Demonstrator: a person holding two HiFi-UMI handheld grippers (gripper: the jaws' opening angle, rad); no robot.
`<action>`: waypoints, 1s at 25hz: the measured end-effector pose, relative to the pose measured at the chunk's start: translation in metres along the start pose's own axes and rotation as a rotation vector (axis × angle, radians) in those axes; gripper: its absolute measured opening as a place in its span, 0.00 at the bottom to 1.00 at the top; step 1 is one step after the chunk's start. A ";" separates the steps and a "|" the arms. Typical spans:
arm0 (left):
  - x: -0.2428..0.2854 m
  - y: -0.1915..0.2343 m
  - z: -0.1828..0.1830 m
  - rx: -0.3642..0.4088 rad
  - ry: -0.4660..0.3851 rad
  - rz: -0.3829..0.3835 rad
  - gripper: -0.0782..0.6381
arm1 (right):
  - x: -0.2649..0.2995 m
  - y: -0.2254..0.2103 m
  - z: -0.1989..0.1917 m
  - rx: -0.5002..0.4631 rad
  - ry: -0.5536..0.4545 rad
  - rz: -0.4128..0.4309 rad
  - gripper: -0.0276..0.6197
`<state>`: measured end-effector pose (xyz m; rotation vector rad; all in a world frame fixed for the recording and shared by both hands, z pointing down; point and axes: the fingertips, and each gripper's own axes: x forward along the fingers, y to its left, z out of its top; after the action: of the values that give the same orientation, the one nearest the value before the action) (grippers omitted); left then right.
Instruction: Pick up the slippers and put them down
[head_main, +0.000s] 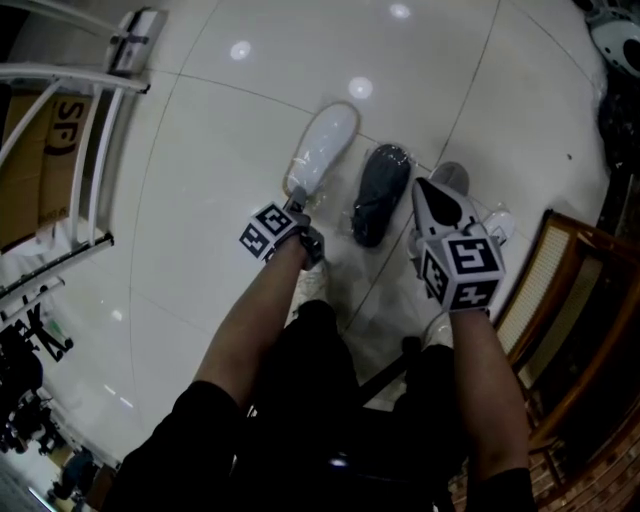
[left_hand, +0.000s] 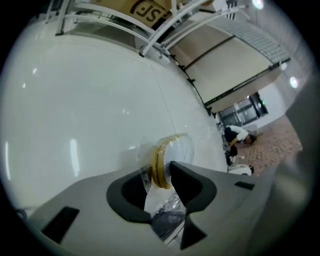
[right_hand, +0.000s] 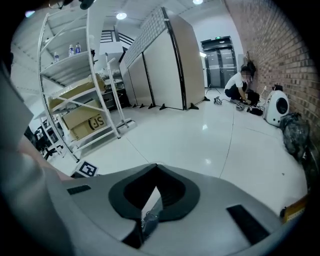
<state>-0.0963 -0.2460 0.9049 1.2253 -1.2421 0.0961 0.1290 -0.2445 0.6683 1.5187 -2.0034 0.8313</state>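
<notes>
A white slipper (head_main: 322, 148) in clear plastic lies on the pale tiled floor. Its near end sits between the jaws of my left gripper (head_main: 297, 207). In the left gripper view the slipper's yellow-edged sole (left_hand: 162, 162) stands end on between the pads of that gripper (left_hand: 157, 174), with slack on the left side, so the jaws are open around it. A dark slipper (head_main: 380, 192), also in plastic, lies just right of the white one. My right gripper (head_main: 430, 192) is beside its right edge. In its own view the right gripper (right_hand: 155, 175) is shut on a scrap of clear plastic wrap (right_hand: 148, 219).
A white metal rack (head_main: 90, 150) with a cardboard box (head_main: 35, 150) stands at the left. At the right stands a wooden frame (head_main: 575, 300). A small white object (head_main: 497, 225) lies by the right gripper. Far off, a person (right_hand: 239, 85) crouches by a brick wall.
</notes>
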 end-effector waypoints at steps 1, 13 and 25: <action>0.002 0.005 -0.006 0.034 0.032 0.042 0.28 | 0.002 0.001 -0.001 0.006 0.005 0.005 0.06; -0.011 0.007 -0.035 0.618 0.318 0.282 0.29 | 0.014 -0.002 0.006 0.042 -0.004 0.053 0.06; -0.059 -0.128 0.020 0.804 0.120 -0.021 0.11 | 0.002 0.009 0.011 -0.031 -0.056 -0.047 0.06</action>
<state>-0.0508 -0.2829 0.7748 1.8823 -1.1094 0.6963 0.1199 -0.2520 0.6608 1.5814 -2.0033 0.7426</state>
